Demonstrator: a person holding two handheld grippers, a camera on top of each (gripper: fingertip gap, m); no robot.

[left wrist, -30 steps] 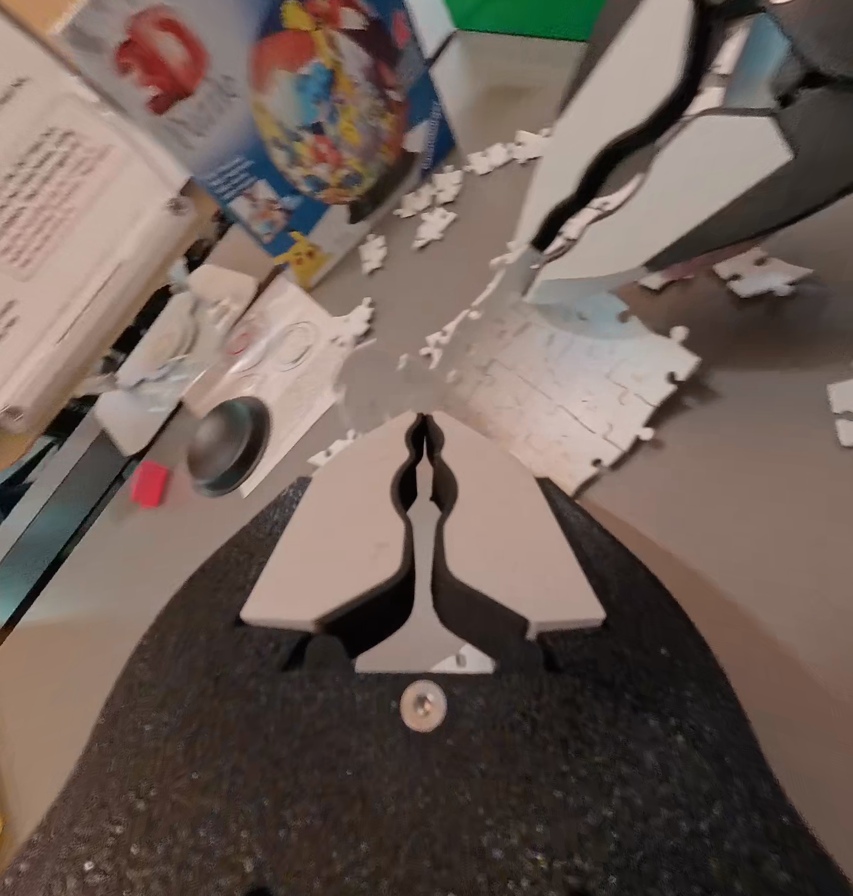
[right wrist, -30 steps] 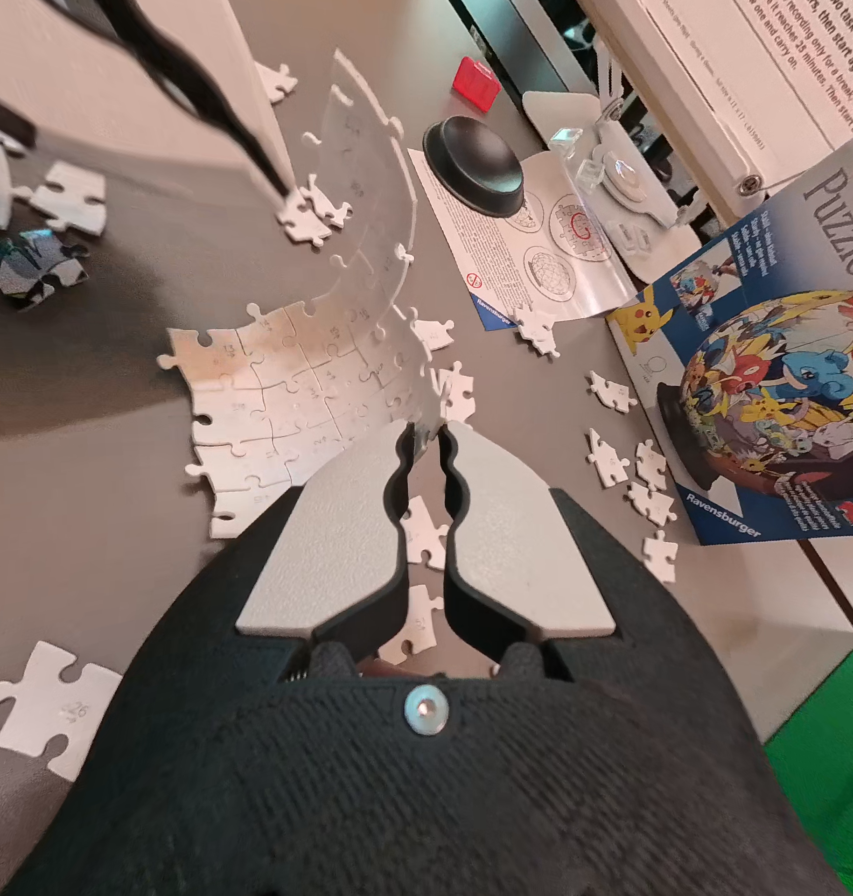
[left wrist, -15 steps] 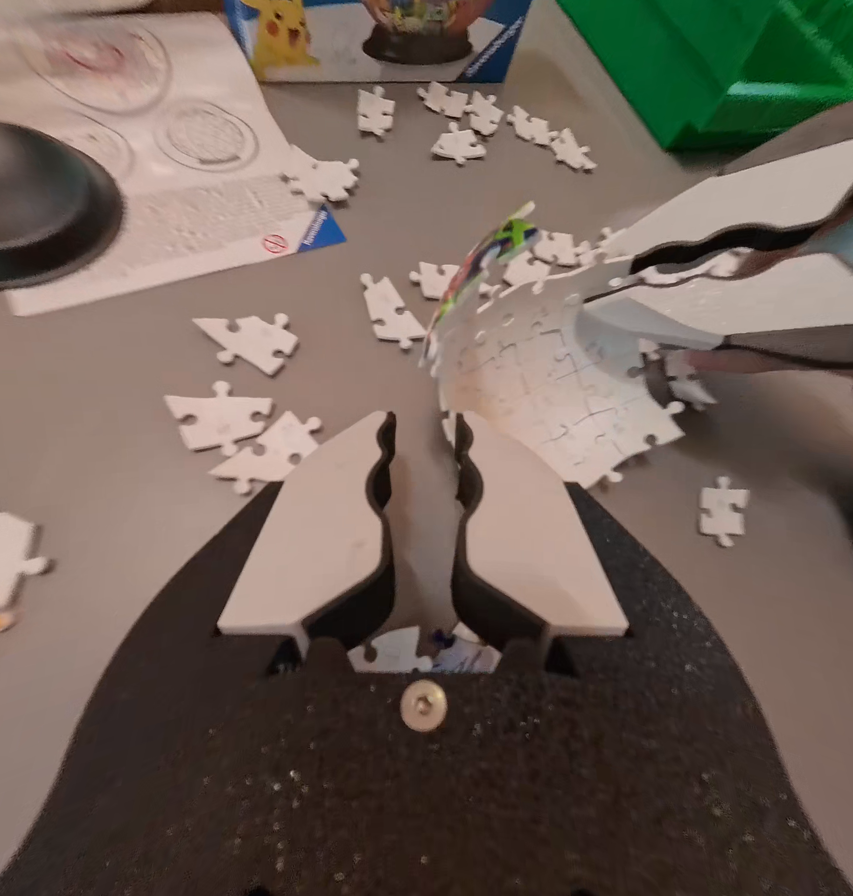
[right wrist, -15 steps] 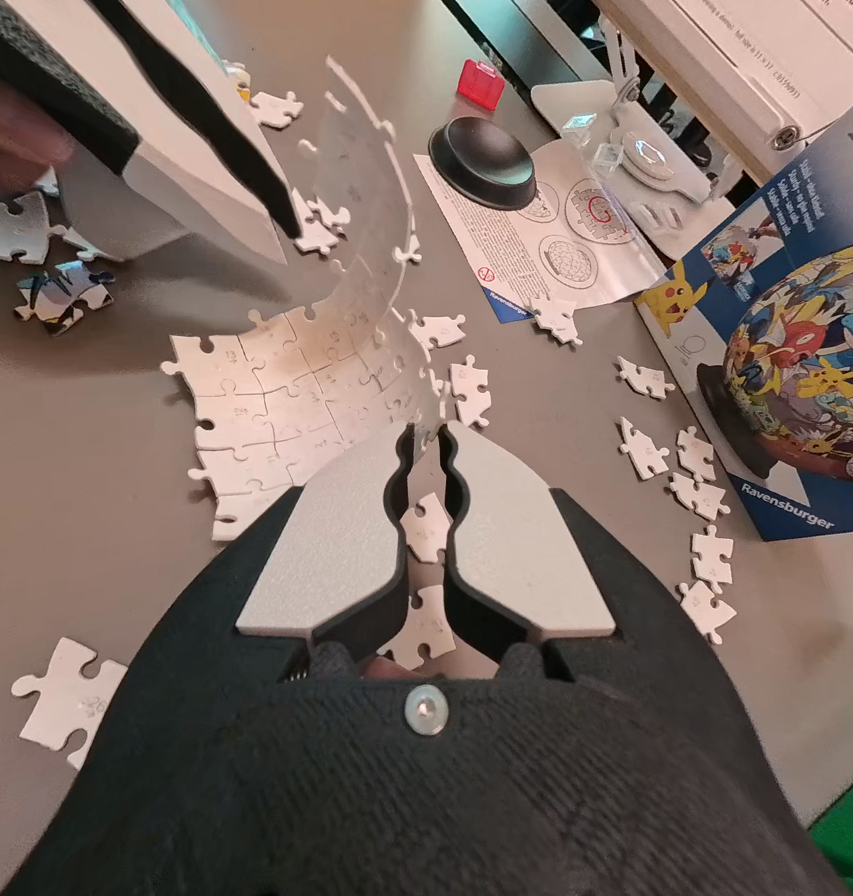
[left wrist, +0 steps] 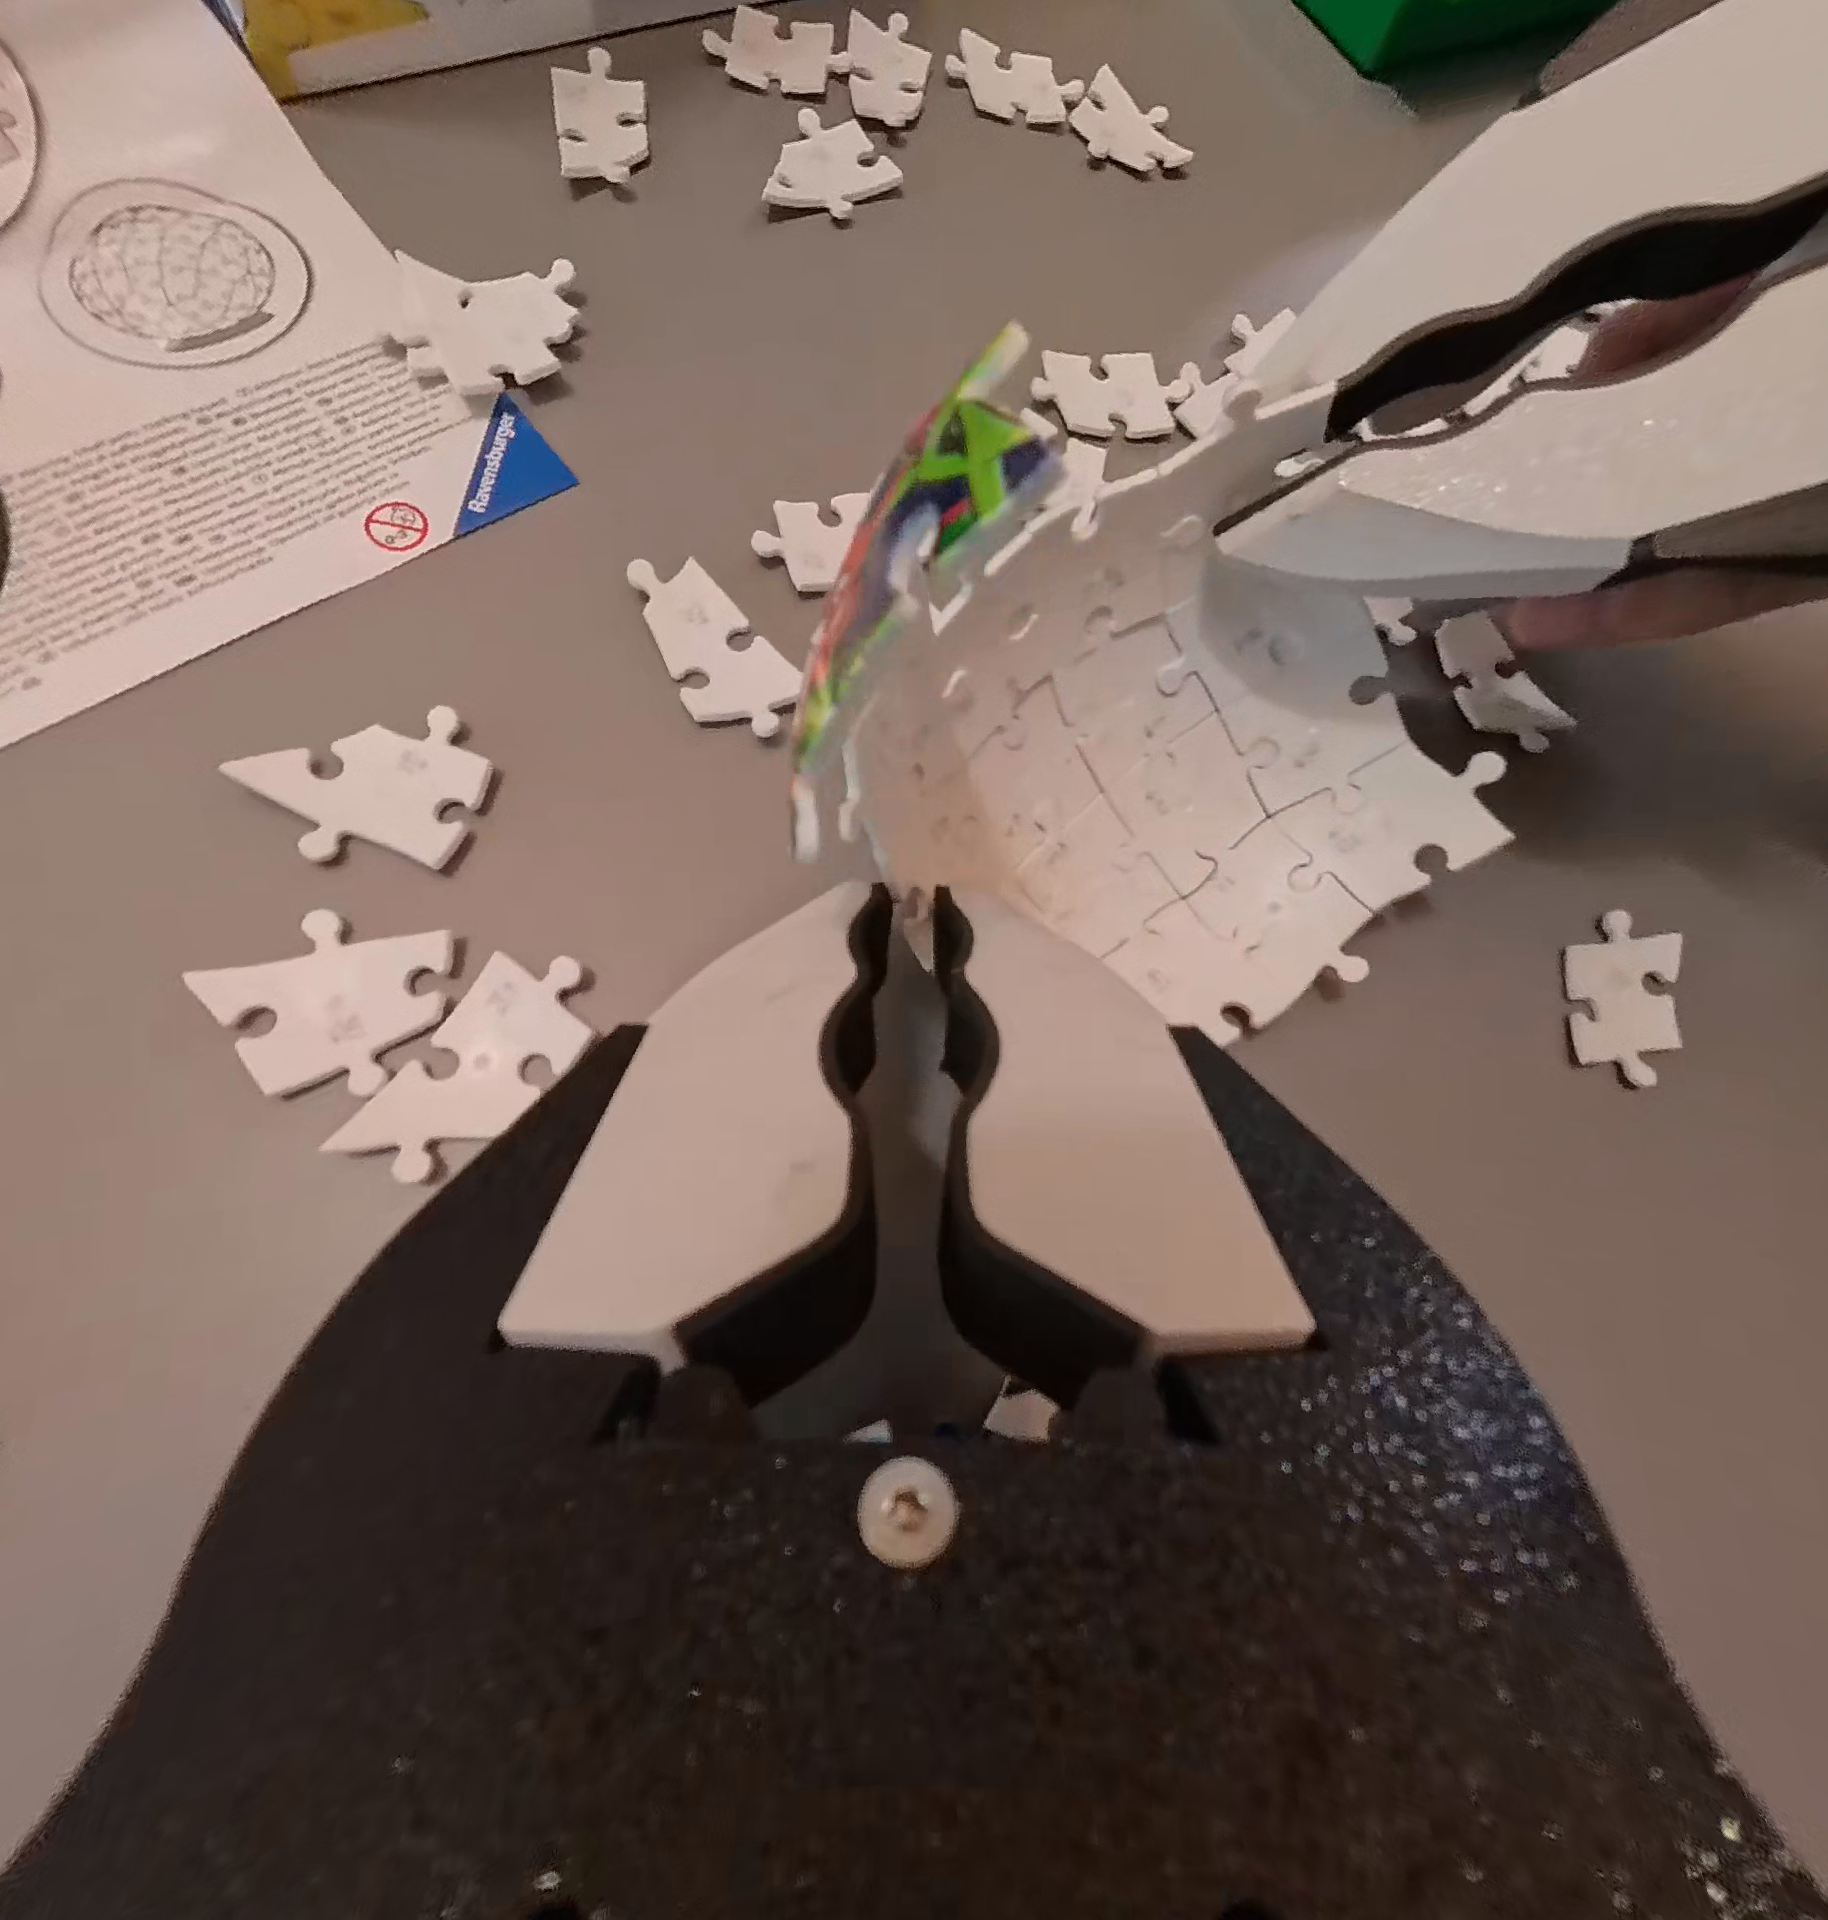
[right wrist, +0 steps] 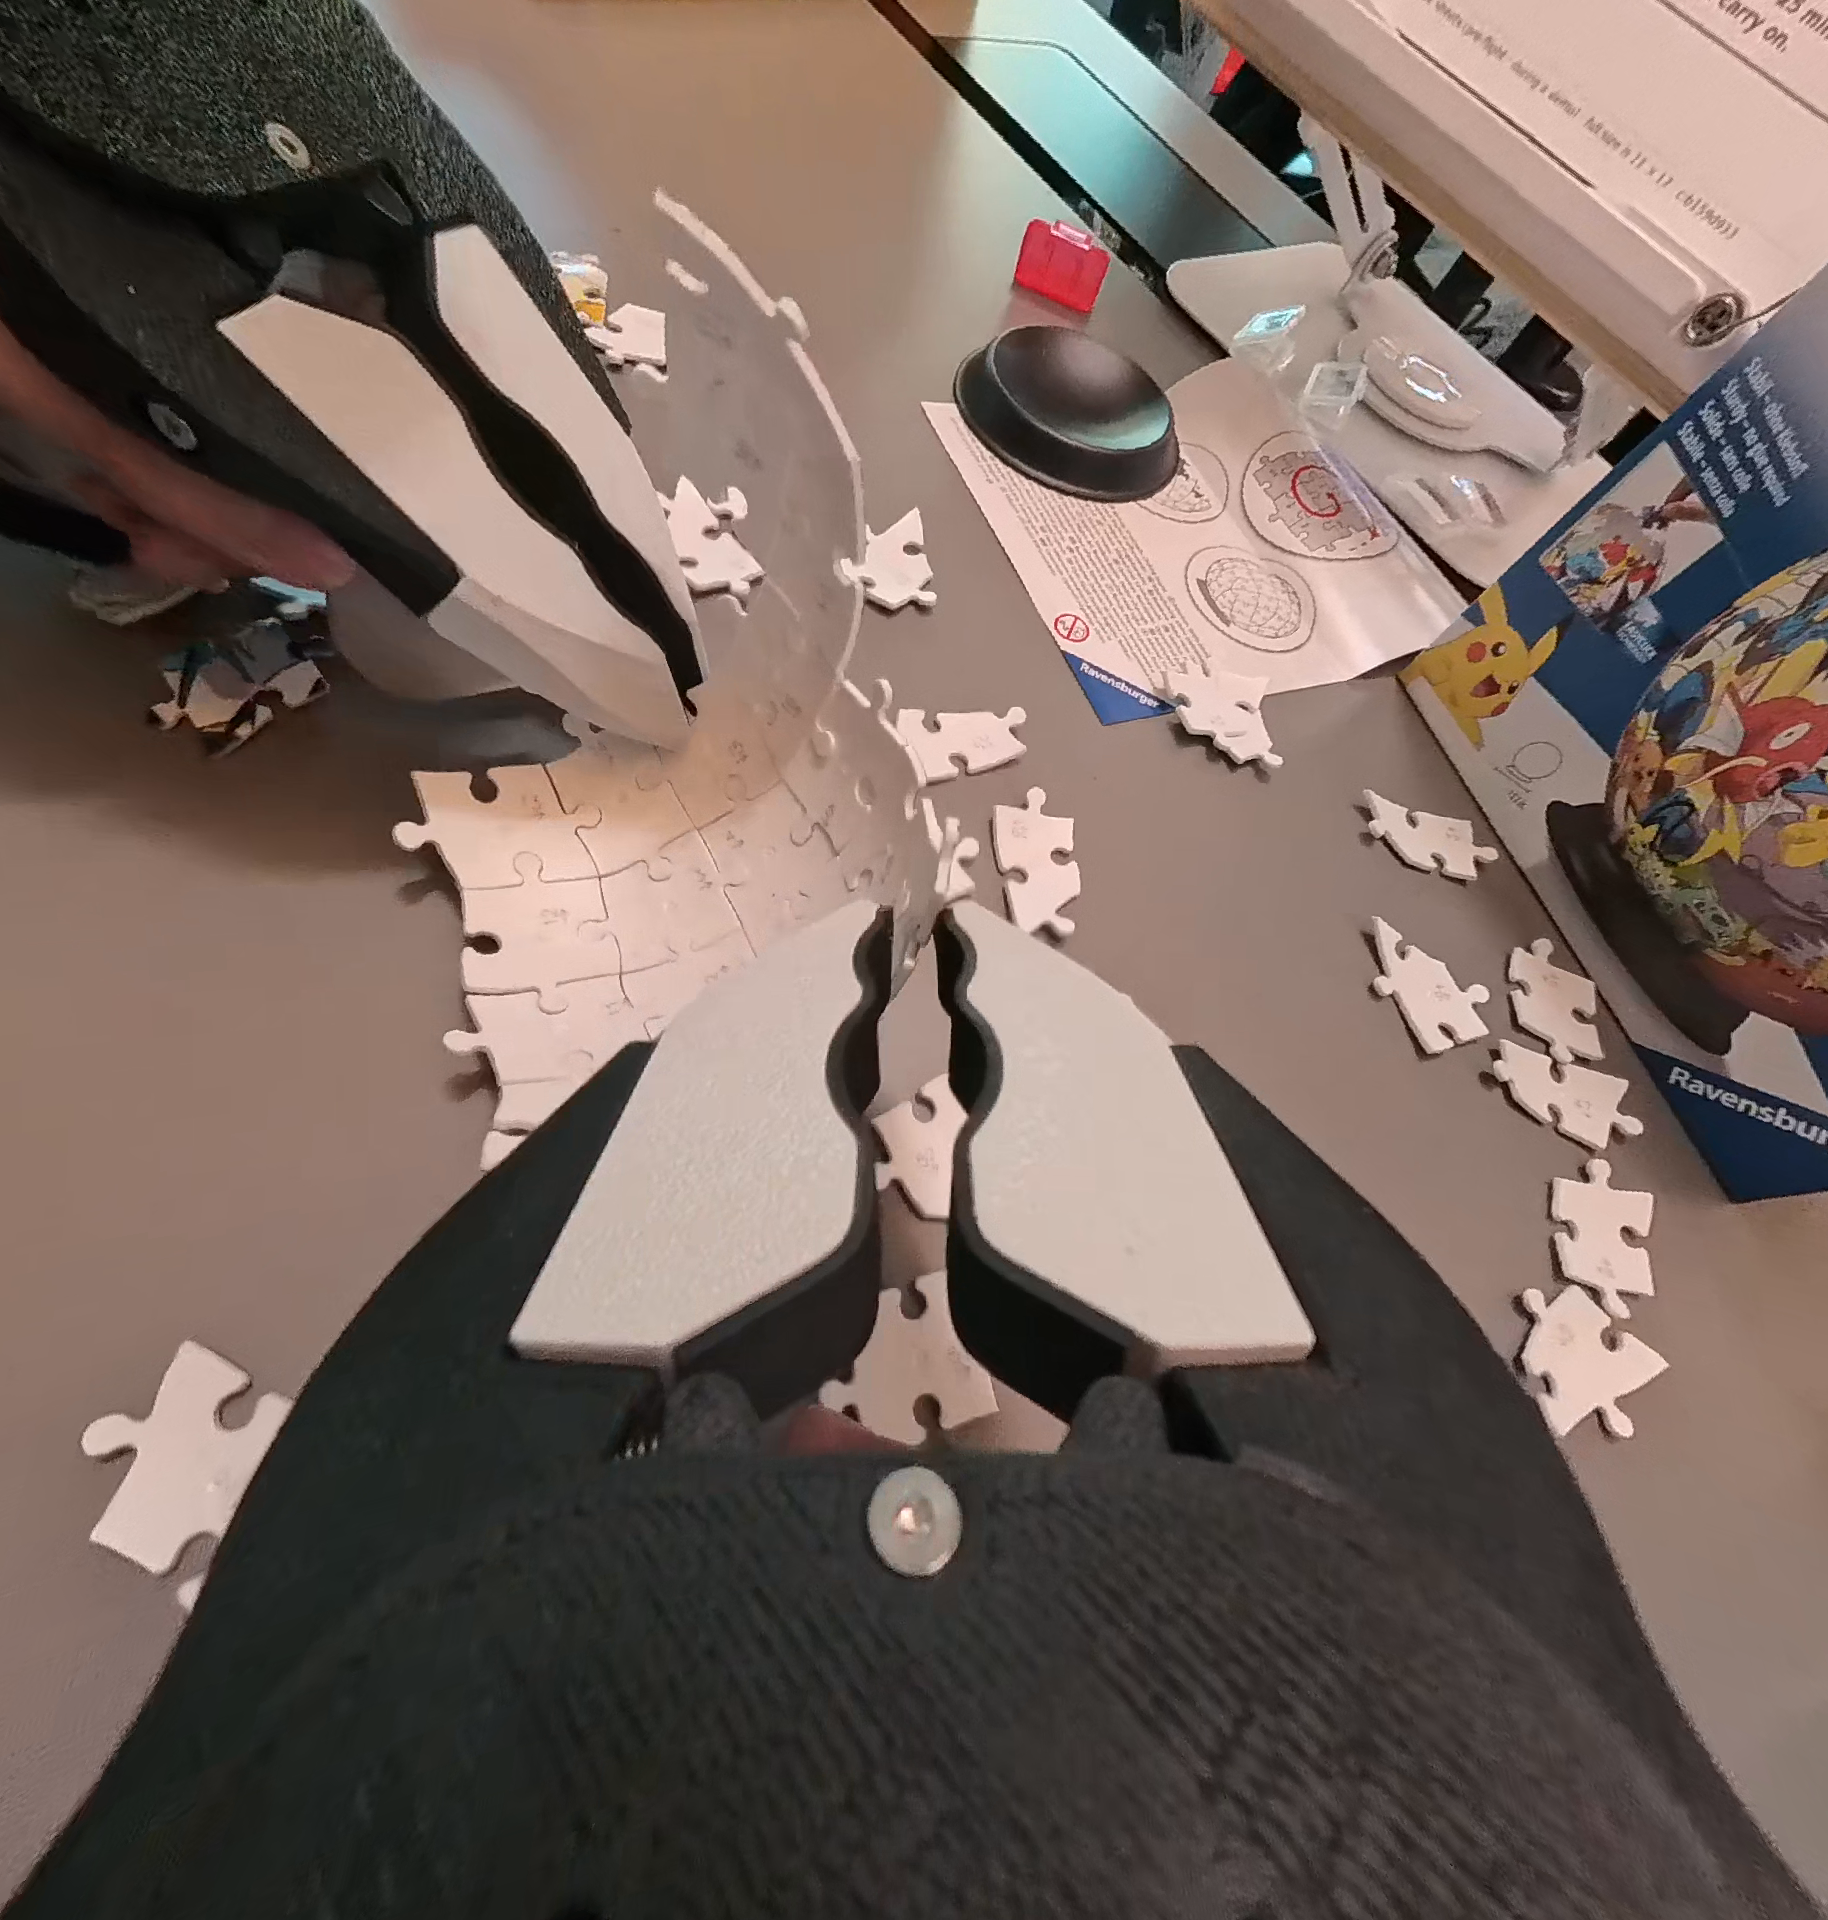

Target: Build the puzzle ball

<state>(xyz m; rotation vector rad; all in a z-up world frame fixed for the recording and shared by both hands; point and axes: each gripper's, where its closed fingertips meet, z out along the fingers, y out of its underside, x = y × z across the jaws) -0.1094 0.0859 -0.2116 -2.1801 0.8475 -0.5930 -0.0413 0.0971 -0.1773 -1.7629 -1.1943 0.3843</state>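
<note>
Both grippers: speckled blk bodies, gray fingers, silver screw.

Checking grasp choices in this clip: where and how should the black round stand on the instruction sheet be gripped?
Take the black stand across its upper rim, tongs coming straight down. It sits low and flat on the instruction sheet, dished top up, walls flaring toward the bottom, so a sideways approach likely offers little purchase.

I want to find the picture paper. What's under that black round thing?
The black round stand sits on one corner of the white instruction sheet. The sheet's drawings show beside the stand; whatever is printed beneath it is covered.
</note>
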